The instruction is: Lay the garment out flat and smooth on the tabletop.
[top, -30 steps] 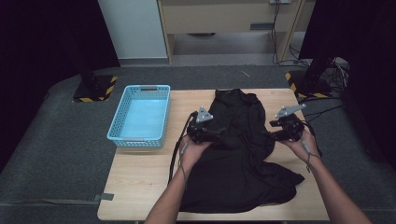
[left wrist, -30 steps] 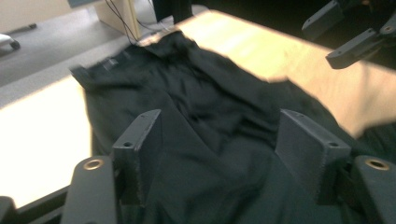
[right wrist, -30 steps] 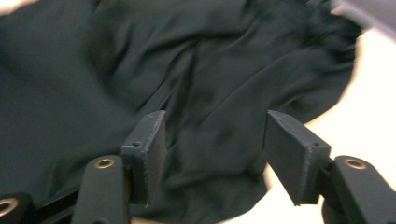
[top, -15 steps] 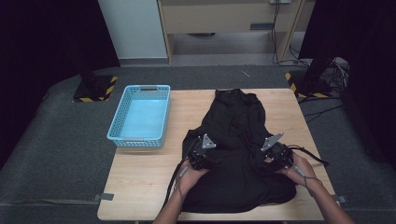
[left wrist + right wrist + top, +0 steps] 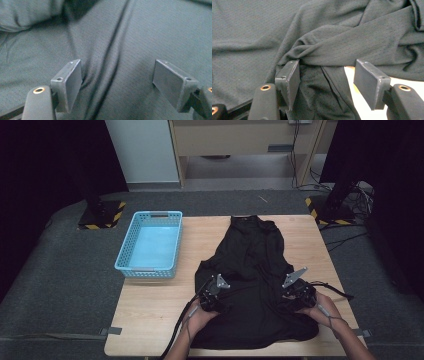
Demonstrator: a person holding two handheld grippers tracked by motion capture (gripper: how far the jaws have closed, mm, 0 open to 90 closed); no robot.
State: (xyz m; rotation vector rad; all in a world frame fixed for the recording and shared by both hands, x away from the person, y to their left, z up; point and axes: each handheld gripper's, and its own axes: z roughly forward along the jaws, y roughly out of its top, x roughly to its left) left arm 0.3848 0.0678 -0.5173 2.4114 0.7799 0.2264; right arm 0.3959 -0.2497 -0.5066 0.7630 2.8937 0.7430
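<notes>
A wooden tabletop (image 5: 150,320) is set on grey carpet in a dark room. A black garment (image 5: 250,285) is spread across it, beside a blue basket (image 5: 150,245). Both tools, left (image 5: 212,301) and right (image 5: 295,295), are held apart over fabric folds, the left's jaws having just been opening.

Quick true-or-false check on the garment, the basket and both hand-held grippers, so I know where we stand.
1. The black garment lies spread on the wooden table. True.
2. The blue basket holds folded clothes. False: it is empty.
3. The left hand-held gripper has its jaws open over the fabric. True.
4. The right hand-held gripper is clamped shut on the basket. False: its jaws stand open at the garment's edge.
5. The basket sits to the garment's right. False: to its left.
</notes>
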